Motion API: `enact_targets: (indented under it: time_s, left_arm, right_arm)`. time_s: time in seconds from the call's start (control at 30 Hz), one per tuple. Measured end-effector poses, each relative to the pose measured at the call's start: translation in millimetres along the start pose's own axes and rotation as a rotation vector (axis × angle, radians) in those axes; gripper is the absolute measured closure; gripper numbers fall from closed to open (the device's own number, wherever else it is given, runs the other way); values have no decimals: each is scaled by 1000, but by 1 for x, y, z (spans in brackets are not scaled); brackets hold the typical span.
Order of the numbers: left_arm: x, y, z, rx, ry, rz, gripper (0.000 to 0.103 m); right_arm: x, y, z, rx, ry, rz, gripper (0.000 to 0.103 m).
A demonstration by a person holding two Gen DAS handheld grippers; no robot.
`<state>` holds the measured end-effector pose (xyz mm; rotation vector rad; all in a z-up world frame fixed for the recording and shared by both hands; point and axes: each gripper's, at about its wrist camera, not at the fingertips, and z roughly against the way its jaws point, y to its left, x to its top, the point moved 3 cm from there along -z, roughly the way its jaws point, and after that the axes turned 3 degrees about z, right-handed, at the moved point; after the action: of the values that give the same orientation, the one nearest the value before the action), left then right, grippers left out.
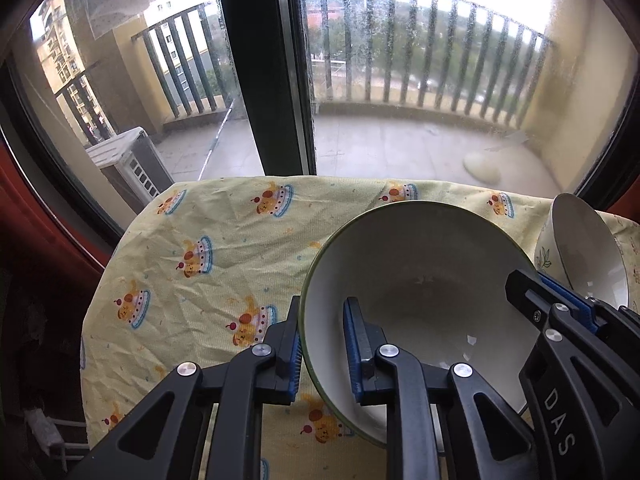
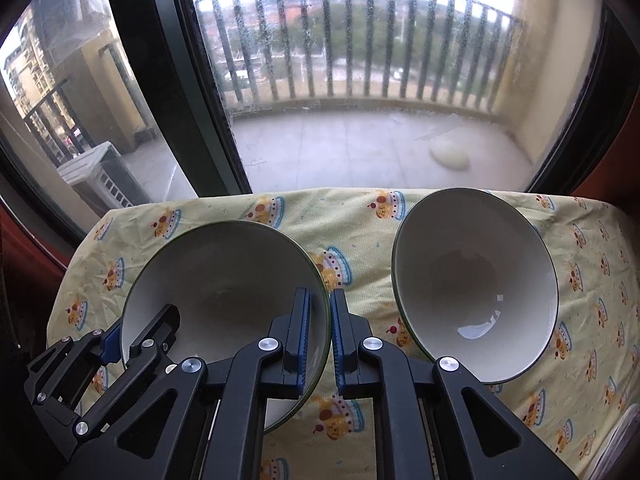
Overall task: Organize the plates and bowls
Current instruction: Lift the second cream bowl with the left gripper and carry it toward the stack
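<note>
A white bowl with a green rim [image 1: 424, 280] sits on the yellow cake-print tablecloth [image 1: 192, 264]. My left gripper [image 1: 323, 306] is shut on its left rim, one finger outside the wall and one inside. My right gripper [image 2: 320, 298] is shut on the right rim of the same bowl [image 2: 224, 276]. Each gripper also shows in the other view: the right gripper [image 1: 534, 282] at that bowl's far side, the left gripper [image 2: 134, 330] at its left edge. A second white bowl [image 2: 476, 280] stands free to the right; its floral outside shows on the bowl [image 1: 546, 256] in the left wrist view.
The cloth-covered table ends at a large window [image 2: 360, 80] with a dark frame post [image 1: 260, 72]; a balcony lies beyond the glass. The cloth's left edge [image 1: 92, 320] drops off beside a red-brown wall. A white item [image 2: 624, 440] lies at the table's right edge.
</note>
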<state>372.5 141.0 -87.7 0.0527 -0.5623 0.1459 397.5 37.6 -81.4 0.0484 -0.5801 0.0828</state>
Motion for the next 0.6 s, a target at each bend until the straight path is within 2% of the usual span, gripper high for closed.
enact_targets:
  time_s: [0.6]
  left_arm:
    - [-68, -19, 53, -46, 43, -33, 87]
  right_arm:
    - [-76, -29, 65, -19, 52, -38, 89]
